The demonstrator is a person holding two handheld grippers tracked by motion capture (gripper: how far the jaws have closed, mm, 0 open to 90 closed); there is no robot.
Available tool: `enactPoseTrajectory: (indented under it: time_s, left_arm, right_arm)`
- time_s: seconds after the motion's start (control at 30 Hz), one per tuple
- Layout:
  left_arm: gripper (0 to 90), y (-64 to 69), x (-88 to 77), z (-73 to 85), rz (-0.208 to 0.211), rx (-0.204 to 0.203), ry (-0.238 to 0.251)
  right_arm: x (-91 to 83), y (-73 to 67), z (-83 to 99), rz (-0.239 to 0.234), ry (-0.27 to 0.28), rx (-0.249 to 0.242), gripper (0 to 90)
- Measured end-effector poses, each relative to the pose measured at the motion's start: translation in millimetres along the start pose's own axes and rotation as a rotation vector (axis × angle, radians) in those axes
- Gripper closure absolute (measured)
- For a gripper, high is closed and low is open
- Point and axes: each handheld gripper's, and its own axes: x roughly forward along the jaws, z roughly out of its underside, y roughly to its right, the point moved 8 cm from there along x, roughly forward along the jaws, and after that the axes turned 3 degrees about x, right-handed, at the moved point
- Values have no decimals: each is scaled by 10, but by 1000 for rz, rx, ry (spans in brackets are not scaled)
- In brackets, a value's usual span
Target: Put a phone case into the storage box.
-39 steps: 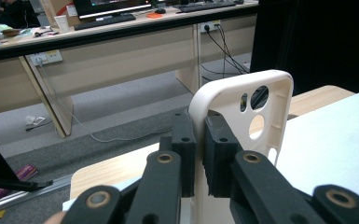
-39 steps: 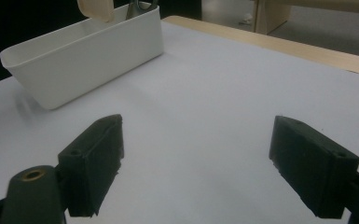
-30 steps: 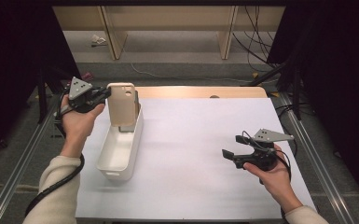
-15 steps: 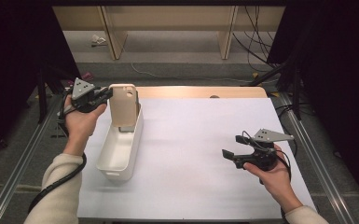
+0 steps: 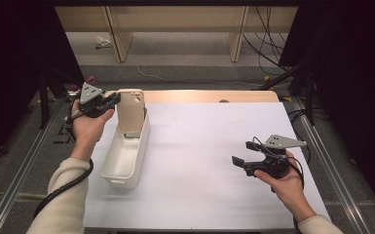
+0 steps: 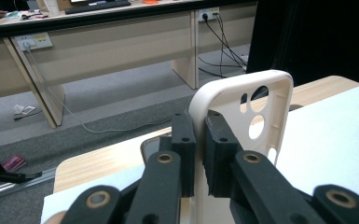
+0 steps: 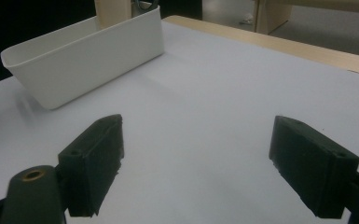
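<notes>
A beige phone case [image 5: 129, 111] stands upright over the far end of the white bin [image 5: 121, 173]. My left gripper [image 5: 115, 101] is shut on the case's left edge. In the left gripper view both black pads pinch the case [image 6: 256, 107] rim, and its camera cut-outs face me. My right gripper [image 5: 241, 153] hovers low over the white table sheet [image 5: 209, 146] at the right, open, with nothing between its fingers. In the right gripper view the bin [image 7: 88, 51] lies ahead at the upper left, beyond the wide-apart jaws.
A dark flat object [image 5: 132, 135] lies inside the bin below the case. The wooden table edge [image 5: 209, 96] runs along the far side of the sheet. Metal rails [image 5: 321, 146] flank the table, and desks and cables stand on the floor behind.
</notes>
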Motion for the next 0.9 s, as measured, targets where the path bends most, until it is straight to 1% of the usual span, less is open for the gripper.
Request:
enactPoseTrajectory:
  time_s: [0.4,0.47,0.63,0.9]
  left_arm:
    - [836,-18,74,64,2,-2,-8]
    - [836,-22,87,82,11,2,-12]
    - [836,-39,122,130,15,-7,-19]
    - [835,-56,182,213,19,-8,-35]
  right_arm:
    - [1,1,-1,0,1,1,188]
    - [2,3,1,-1,0,3,187]
    - [2,1,2,-1,-1,1,187]
    - [4,0,2,-2,-1,1,187]
